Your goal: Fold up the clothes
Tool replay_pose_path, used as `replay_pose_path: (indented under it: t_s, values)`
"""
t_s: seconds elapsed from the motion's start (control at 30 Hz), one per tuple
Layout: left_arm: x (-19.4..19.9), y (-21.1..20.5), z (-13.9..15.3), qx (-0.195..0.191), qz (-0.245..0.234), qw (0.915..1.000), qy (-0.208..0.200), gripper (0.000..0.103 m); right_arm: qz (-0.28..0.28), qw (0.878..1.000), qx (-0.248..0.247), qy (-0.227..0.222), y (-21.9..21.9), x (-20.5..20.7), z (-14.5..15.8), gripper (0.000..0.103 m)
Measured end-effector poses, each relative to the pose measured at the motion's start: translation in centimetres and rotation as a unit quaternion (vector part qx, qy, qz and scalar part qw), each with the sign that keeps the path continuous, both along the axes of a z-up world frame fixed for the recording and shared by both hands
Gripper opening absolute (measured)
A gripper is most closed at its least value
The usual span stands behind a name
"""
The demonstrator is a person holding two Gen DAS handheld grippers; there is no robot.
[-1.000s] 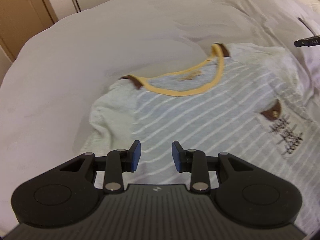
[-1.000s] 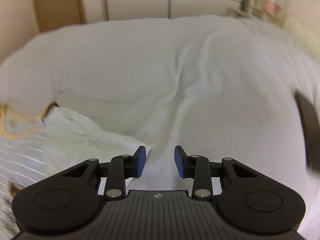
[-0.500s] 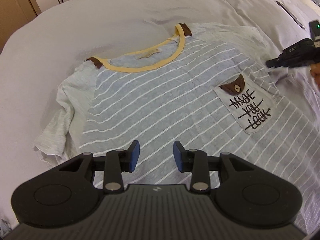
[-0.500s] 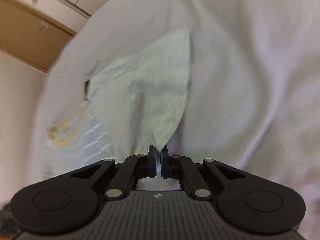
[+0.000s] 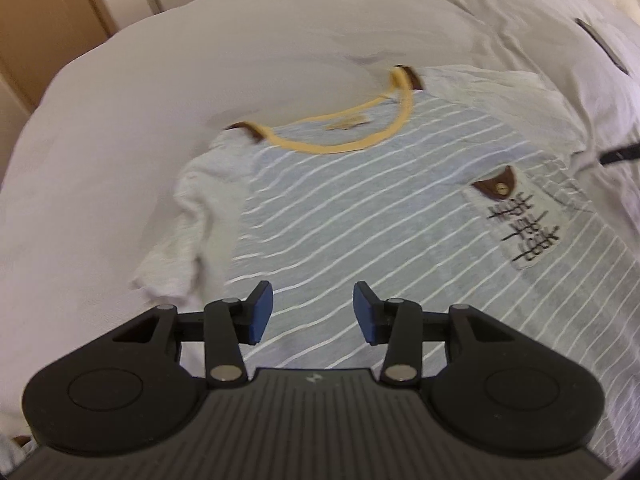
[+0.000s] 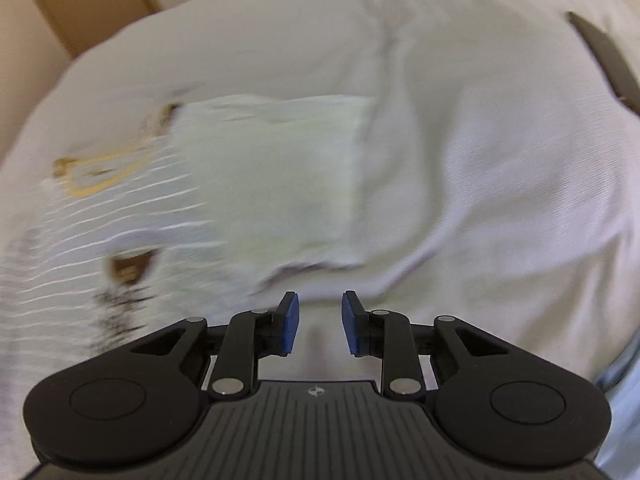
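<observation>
On the white bed (image 5: 200, 120) the striped shirt (image 5: 380, 208) lies flat, its sleeve (image 6: 288, 184) now released and spread out; your right gripper (image 6: 316, 322) and left gripper (image 5: 308, 312) are both opening, empty, ready for folding.

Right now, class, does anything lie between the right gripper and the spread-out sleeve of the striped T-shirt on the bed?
Nothing visible does. The right gripper, jaws opening with nothing between them, hangs over bare bedsheet just short of the sleeve. A dark flat object lies far off near the bed's edge.
</observation>
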State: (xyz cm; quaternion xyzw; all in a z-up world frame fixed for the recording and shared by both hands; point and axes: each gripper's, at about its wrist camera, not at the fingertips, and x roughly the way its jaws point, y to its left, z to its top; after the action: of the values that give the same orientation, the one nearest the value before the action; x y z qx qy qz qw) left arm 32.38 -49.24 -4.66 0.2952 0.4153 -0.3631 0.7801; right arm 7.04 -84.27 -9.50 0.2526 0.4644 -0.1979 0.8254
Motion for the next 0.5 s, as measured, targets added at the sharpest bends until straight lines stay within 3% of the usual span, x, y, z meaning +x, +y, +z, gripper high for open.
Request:
replay_pose_path:
  t_s: [0.03,0.27,0.4,0.5]
  values:
    - [0.5,0.7,0.1,0.003,0.007,1.0000,-0.002,0.042,0.007,1.000,0.009,-0.005,1.0,0.1,0.5,0.039]
    - [5.0,4.8,-1.1,0.016,0.008,0.9993,-0.032,0.046,0.079,0.996,0.035,-0.012,9.9,3.8,3.2,0.045]
    - [9.0,6.4,-3.0,0.002,-0.019,0.9989,-0.042,0.046,0.083,0.996,0.030,-0.010,14.7,6.2,4.4,0.049]
    - [12.5,6.9,-4.3,-0.019,-0.041,0.9987,-0.021,0.045,0.071,0.997,0.012,-0.001,18.2,8.3,5.1,0.050]
